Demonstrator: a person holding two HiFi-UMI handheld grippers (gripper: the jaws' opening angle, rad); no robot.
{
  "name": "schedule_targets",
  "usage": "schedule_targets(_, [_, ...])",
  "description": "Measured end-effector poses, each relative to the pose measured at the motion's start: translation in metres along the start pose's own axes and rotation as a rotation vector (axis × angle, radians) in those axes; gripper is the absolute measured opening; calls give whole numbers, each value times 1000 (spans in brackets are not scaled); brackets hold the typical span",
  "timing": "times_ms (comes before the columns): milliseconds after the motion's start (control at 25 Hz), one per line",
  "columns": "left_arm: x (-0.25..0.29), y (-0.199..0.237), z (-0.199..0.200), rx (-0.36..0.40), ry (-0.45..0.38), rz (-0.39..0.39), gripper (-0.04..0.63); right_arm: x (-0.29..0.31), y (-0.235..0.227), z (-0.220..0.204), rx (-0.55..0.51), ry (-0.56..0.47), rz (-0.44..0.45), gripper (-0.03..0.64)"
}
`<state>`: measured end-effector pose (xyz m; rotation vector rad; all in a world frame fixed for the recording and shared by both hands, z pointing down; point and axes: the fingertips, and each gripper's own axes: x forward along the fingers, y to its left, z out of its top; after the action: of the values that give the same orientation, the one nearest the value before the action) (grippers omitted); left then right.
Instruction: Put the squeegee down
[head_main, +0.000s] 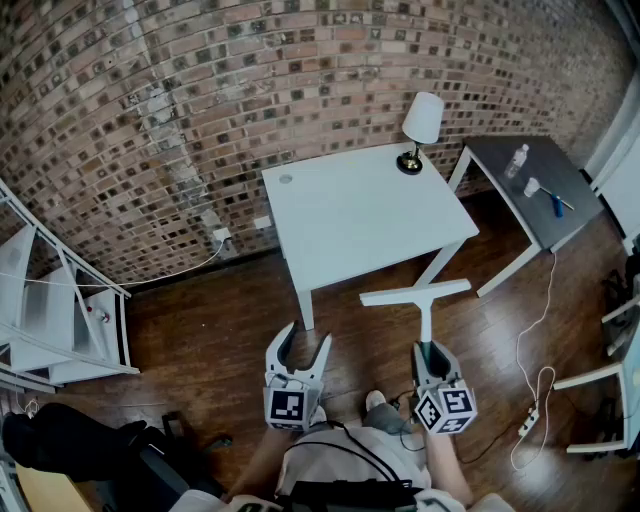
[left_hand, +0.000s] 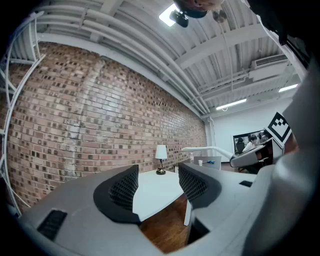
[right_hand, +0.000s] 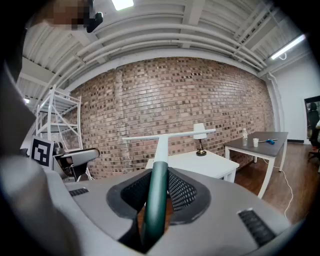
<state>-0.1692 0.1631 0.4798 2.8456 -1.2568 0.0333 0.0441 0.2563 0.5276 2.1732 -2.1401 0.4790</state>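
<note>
The squeegee (head_main: 421, 301) has a dark green handle, a white neck and a long white blade. My right gripper (head_main: 429, 352) is shut on its handle and holds it out level in the air, short of the white table (head_main: 340, 215). In the right gripper view the green handle (right_hand: 156, 195) runs up between the jaws and the blade (right_hand: 167, 135) spans across in front of the brick wall. My left gripper (head_main: 299, 345) hangs open and empty to the left of the squeegee; its pads (left_hand: 125, 187) stand well apart, with the table (left_hand: 155, 187) seen between them.
A small lamp (head_main: 420, 130) stands at the table's far right corner. A dark side table (head_main: 560, 185) to the right carries a bottle, a cup and a blue tool. White shelving (head_main: 50, 310) stands at the left, a white chair (head_main: 610, 390) at the right, and a cable (head_main: 535, 370) lies on the wooden floor.
</note>
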Motion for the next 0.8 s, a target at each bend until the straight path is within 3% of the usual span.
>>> schedule_targets(120, [11, -3, -10, 45, 0, -25, 249, -3, -24, -2, 37, -8, -40, 115])
schedule_targets(320, [43, -22, -17, 25, 11, 11, 249, 5, -80, 13, 41, -43, -61, 114])
schedule_targets(560, [103, -54, -32, 3, 25, 95, 249, 25, -161, 32, 59, -46, -9, 115])
schedule_targets(800, [141, -68, -16, 54, 47, 203, 249, 56, -217, 43, 94, -11, 63, 114])
